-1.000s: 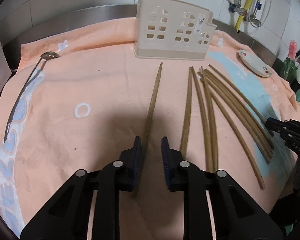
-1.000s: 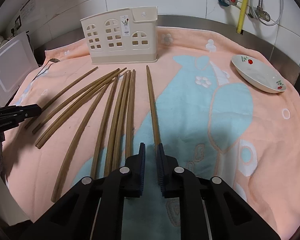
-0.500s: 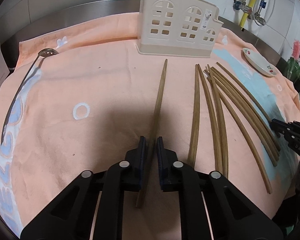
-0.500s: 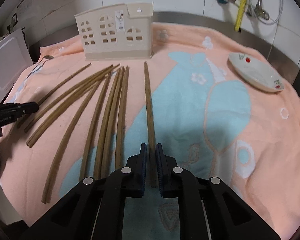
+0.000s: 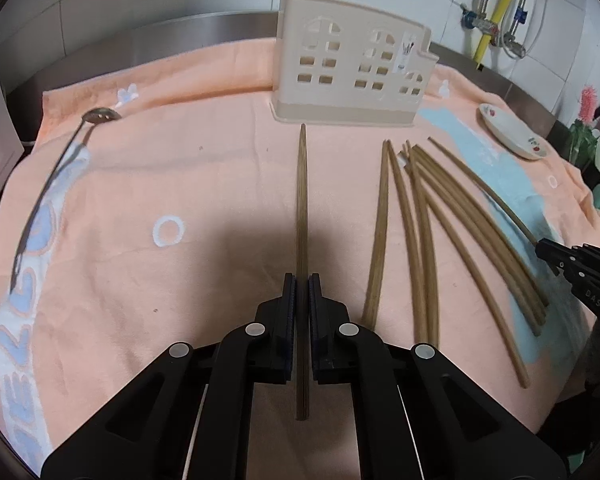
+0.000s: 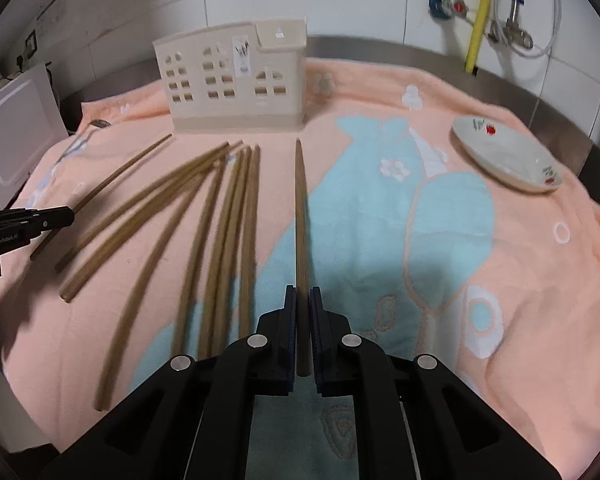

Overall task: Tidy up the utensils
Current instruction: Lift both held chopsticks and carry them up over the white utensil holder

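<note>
While I run both grippers, left gripper has jaws clamped on left chopstick; right gripper has jaws clamped on right chopstick. Each stick's long axis runs straight ahead from jaws, tip aimed at holder. Loose chopsticks lie on towel between grippers. Holder stands beyond both tips; I judge left tip nearer.

Each gripper clamps one long brown chopstick pointing ahead toward the beige holder; loose chopsticks lie fanned between them.
</note>
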The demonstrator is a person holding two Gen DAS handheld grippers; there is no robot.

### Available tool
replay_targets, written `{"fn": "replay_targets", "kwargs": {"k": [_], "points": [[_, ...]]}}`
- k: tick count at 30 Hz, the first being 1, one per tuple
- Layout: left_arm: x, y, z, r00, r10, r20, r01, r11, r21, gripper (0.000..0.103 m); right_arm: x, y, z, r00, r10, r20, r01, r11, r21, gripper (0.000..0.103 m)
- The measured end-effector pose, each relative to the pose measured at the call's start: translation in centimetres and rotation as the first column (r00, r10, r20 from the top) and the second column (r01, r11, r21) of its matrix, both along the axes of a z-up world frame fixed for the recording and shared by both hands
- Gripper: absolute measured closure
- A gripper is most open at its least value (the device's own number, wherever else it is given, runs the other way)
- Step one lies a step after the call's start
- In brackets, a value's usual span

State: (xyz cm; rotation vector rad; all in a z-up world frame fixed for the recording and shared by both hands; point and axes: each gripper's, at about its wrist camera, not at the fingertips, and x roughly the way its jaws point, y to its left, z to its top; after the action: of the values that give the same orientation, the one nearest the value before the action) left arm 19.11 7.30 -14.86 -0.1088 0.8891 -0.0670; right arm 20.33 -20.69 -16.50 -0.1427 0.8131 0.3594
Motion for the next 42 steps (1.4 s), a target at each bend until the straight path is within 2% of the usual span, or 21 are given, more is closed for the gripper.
{"fn": "replay_targets", "kwargs": {"k": [5,8,11,16,28,37,42], "points": [[-0.7,-0.3,2.2,0.999,-0.013,0.042,0.013,1.000,0.000,0.098,-0.8,0.1,2.7,0.998,0.003,0.070,-0.004,1.000,0.014,0.096],[-0.9,-0.7,3.1,0.999,-0.029,0.041,0.028,1.000,0.011,0.098,-1.2,0.1,4.5,0.993,0.006,0.115,-0.009,1.000,0.025,0.096],[-1.0,-0.8,2.6,0.999,-0.030,0.011,0.030,0.999,0.026,0.098,-1.5,0.4,5.7,0.990,0.012,0.143,-0.017,0.999,0.035,0.096],[-1.2,-0.2,1.6,1.000,-0.008,-0.019,0.009,1.000,0.012,0.098,-2.0,0.5,6.1,0.988,0.014,0.153,-0.021,0.999,0.044,0.096],[-1.8,-0.2,5.5,0.993,-0.005,0.115,0.006,1.000,-0.004,0.098,-1.2,0.9,7.5,0.985,0.018,0.173,-0.029,0.997,0.064,0.096],[-1.3,-0.9,8.2,0.984,-0.044,0.174,0.043,0.999,0.006,0.098,0.6,1.6,10.1,0.981,0.050,0.188,-0.064,0.996,0.068,0.096],[-0.5,-1.2,10.5,0.977,-0.062,0.206,0.060,0.998,0.018,0.098,2.3,2.2,12.7,0.977,0.080,0.195,-0.096,0.993,0.074,0.096]]}}
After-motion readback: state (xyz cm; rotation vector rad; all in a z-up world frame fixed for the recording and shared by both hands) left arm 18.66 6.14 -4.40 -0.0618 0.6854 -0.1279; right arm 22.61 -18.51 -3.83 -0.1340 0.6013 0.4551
